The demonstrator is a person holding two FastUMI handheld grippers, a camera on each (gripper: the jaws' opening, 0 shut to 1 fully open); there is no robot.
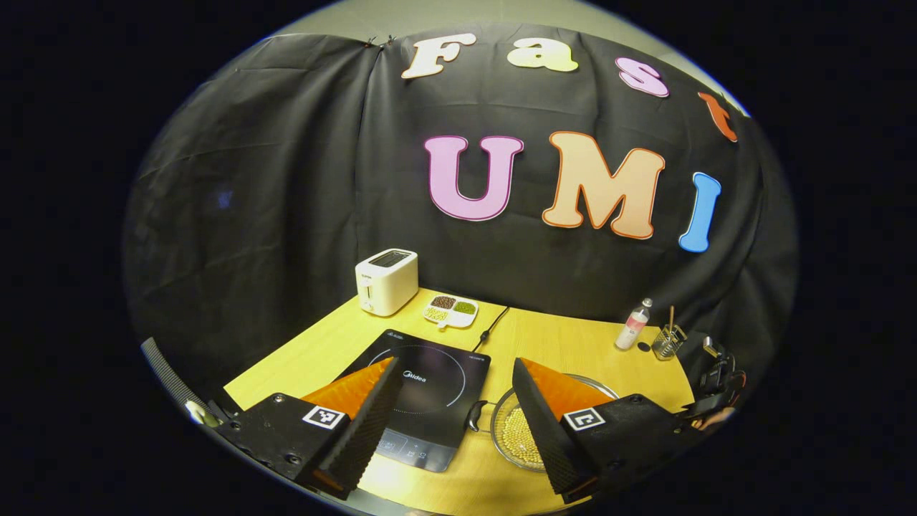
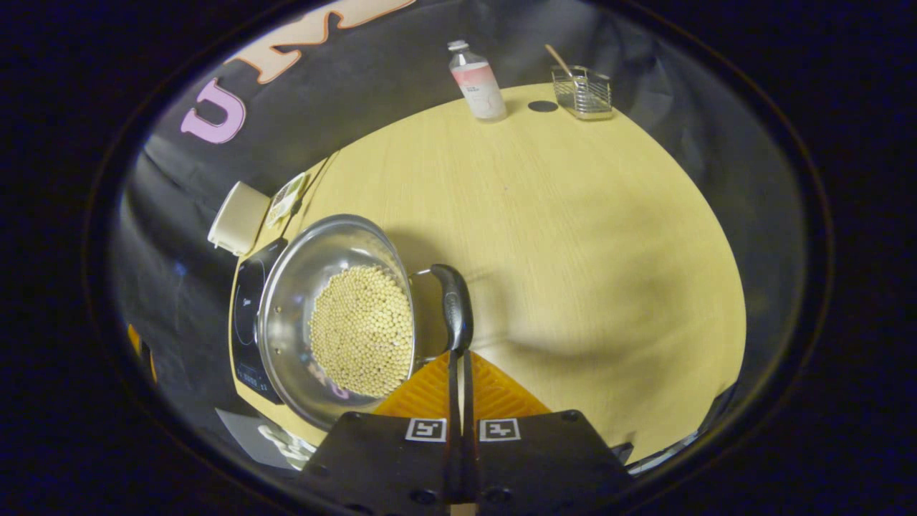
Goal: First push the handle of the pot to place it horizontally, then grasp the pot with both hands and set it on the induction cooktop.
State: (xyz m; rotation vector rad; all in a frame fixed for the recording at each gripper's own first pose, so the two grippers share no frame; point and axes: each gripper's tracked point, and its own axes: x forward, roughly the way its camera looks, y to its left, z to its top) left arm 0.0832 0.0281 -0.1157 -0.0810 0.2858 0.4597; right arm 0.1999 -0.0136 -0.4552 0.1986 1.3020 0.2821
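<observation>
At the far left of the left gripper view we see the toaster [image 1: 386,281] against the booth wall; just beside it sits a small divided dish [image 1: 451,311]; nearer to us lies the induction cooktop [image 1: 423,394], its cord [image 1: 494,324] trailing back across the table [image 1: 566,340]. Our left gripper [image 1: 451,423] hangs above the cooktop's front edge with its jaws spread wide and nothing between them. To the right of the cooktop stands the pot [image 1: 519,430], holding pale beans and partly hidden by the right finger; its left-hand handle [image 1: 474,414] points toward the cooktop; farther right stand a bottle [image 1: 634,325] and a wire holder [image 1: 668,342].

In the right gripper view the cooktop [image 2: 247,315] is at the left and the pot [image 2: 337,315] is just beside it, its rim seeming to overlap the cooktop's edge. The pot's black handle [image 2: 455,304] sticks out on the right; our right gripper [image 2: 458,358] has its jaws pressed together, tips at the handle's near end, apparently touching it.

We judge the handle push to be in hand. The narrow closed tips could slide off the rounded handle; a push off the pivot line might shove the whole pot against the cooktop; a jolt or a tilted two-handed lift could spill beans.
</observation>
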